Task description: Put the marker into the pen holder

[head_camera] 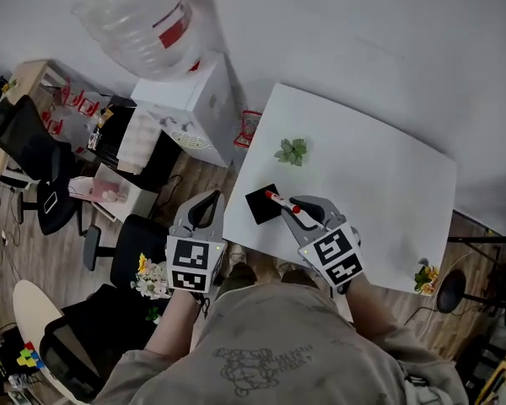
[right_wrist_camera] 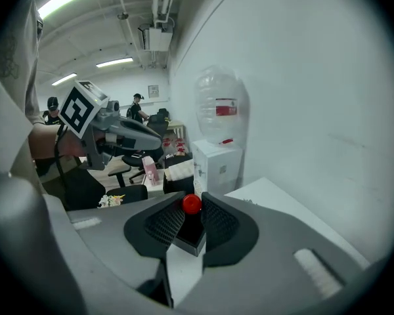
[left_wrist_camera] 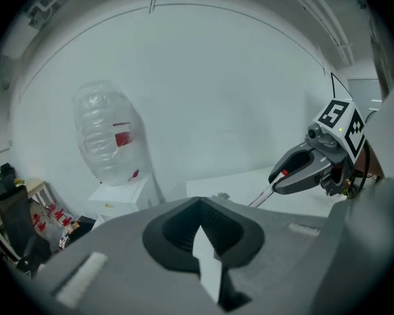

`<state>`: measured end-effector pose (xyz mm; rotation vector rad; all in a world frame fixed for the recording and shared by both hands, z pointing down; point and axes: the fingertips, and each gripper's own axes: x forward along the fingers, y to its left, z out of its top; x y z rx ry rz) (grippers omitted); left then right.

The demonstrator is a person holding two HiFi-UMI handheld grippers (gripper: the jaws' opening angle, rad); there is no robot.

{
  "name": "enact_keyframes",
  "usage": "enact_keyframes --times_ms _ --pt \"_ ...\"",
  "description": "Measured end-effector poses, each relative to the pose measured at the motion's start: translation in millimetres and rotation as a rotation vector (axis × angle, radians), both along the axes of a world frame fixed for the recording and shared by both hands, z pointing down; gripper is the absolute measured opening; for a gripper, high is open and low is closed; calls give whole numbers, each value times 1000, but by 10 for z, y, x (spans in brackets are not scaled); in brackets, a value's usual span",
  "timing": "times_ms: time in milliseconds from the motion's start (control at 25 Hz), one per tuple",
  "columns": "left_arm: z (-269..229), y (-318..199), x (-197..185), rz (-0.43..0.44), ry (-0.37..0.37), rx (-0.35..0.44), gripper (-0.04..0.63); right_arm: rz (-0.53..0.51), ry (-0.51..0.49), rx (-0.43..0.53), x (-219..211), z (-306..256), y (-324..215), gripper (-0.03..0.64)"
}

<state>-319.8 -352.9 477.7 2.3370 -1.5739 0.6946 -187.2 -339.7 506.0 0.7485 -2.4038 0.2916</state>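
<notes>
Progress: the pick-up looks done and the drop is left. The marker is in hand and off the bench, held at the pen holder but not yet inside it. I judge the task well past halfway, with lining up, lowering and letting go to come.

Bench (head_camera: 367, 188): white and mostly bare. The pen holder stands near its left front corner, and a small green plant (head_camera: 292, 151) sits farther back, well apart from the work.

Right gripper (head_camera: 299, 209): its fingers are closed on the marker, with the red end pinched between the ribbed pads in the right gripper view. It hangs above the bench, just to the right of the pen holder.

Left gripper (head_camera: 209, 201): its fingers are pressed together with nothing between them. It is held off the bench's left edge, near the pen holder but apart from it, and has no part in the grasp.

Pen holder (head_camera: 260, 205): a small black square box, upright, with its mouth open upward. In the right gripper view it lies straight beyond the fingers. I cannot tell whether anything is inside.

Marker (head_camera: 280, 202): a slim, pale stick with red at the end and a red band close to the grip. It sticks out past the fingers and slants down to the left. From the head view its free end overlaps the pen holder's near right edge, so it seems to hover over the rim. Whether the tip touches the rim I cannot tell.
</notes>
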Motion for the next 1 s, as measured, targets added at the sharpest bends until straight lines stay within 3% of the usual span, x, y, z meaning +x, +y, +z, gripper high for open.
enact_keyframes --times_ms 560,1000 --pt "706 -131 -153 181 -7 -142 0 149 152 -169 -208 914 67 104" --pt "927 44 -251 198 22 -213 0 145 233 -221 -327 1285 113 106"
